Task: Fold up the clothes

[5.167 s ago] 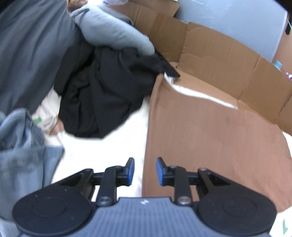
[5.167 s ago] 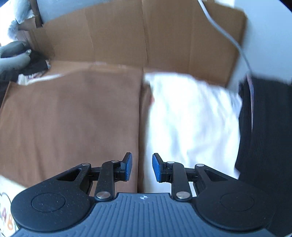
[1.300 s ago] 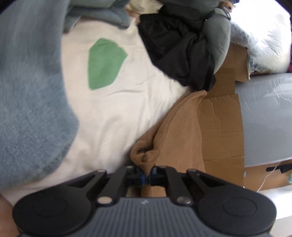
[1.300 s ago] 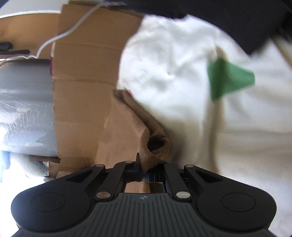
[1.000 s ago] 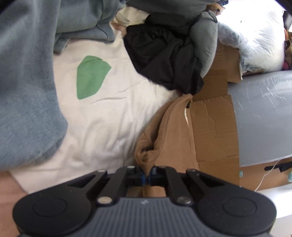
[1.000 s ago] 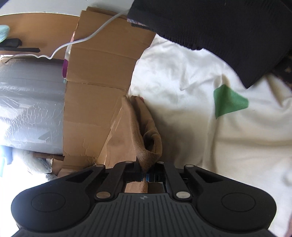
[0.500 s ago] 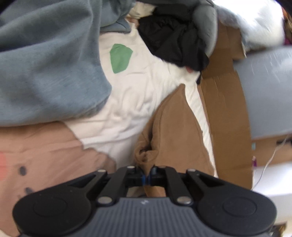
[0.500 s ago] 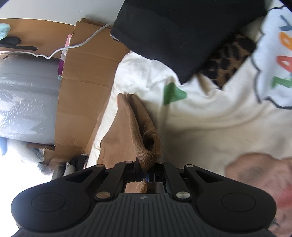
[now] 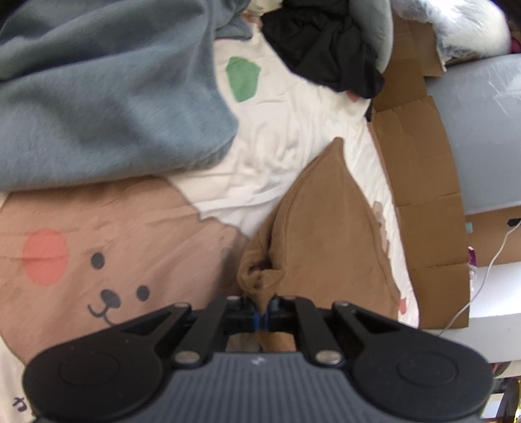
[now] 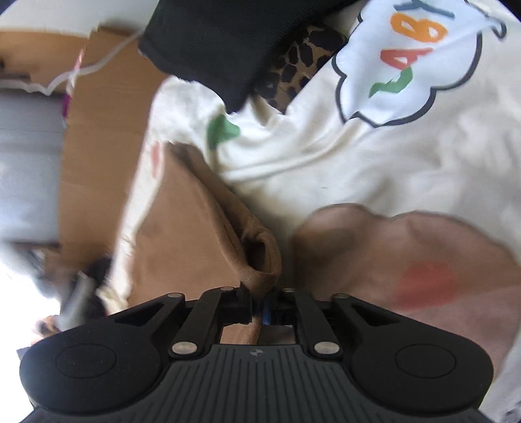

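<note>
- Bedding printed with cartoon pictures covers the work surface: a cream sheet (image 9: 286, 136) with a pink-brown bear face (image 9: 107, 260), a green patch (image 9: 242, 81), and, in the right wrist view, a white cloud shape (image 10: 410, 61) with coloured letters.
- Flattened cardboard (image 9: 423, 201) runs along the far edge of the bedding, with a grey wrapped surface (image 9: 485, 136) beyond it and a white cable (image 9: 488, 266) trailing over the cardboard.
- A brown garment (image 9: 325, 240) lies on the sheet next to the cardboard. It tapers to a point on its far side and bunches into a small fold at the near side.
- The left gripper (image 9: 264, 312) is pressed together on that near bunched fold; the cloth comes straight out from between its blue-tipped fingers and spreads away ahead of it.
- The right gripper (image 10: 259, 307) is likewise pinched onto a rolled edge of the brown garment (image 10: 202, 234), which extends forward and to the left from its fingers. This view is blurred.
- A blue-grey fleece item (image 9: 107, 91) is heaped on the bedding to the left of the brown garment, well apart from it.
- A black garment (image 9: 322, 45) lies crumpled at the far end of the sheet, partly under a grey one (image 9: 381, 26).
- In the right wrist view, another black item (image 10: 234, 39) lies over a leopard-print fabric (image 10: 302, 68), beyond the brown garment.
</note>
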Tool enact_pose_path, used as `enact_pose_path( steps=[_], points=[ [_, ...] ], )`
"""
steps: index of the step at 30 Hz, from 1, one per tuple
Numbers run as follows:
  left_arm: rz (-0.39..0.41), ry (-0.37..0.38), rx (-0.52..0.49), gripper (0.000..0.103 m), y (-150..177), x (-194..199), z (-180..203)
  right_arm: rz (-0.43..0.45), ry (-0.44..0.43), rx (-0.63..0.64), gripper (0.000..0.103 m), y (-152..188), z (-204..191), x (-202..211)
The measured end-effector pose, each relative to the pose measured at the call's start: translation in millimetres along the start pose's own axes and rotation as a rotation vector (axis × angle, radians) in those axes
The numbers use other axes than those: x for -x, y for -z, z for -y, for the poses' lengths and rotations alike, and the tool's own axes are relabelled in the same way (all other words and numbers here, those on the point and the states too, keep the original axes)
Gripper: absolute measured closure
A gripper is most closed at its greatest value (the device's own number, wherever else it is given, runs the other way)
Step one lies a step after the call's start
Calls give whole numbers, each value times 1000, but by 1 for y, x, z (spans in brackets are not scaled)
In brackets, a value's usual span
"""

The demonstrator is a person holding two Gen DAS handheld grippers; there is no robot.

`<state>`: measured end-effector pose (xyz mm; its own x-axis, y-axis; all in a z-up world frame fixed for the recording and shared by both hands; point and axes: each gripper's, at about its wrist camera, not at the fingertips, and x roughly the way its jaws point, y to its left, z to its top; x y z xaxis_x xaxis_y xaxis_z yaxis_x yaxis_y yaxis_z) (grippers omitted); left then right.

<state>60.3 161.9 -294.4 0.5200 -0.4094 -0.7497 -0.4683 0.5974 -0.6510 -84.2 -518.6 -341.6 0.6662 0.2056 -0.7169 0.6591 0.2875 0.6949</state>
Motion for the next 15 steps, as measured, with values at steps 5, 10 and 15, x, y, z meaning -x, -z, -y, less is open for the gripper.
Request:
enact_pose_path(
  steps=[5,10,15],
  points=[
    [-18,-21,7,100,4,-8,-9,-10,50,39,76,-9,-3,18],
    [-24,-36,2,100,7,-10,-12,-7,75,101,66,-22,-21,41],
    [-22,-44,7,100,7,-10,-11,-76,124,271,66,-42,-66,52]
  ],
)
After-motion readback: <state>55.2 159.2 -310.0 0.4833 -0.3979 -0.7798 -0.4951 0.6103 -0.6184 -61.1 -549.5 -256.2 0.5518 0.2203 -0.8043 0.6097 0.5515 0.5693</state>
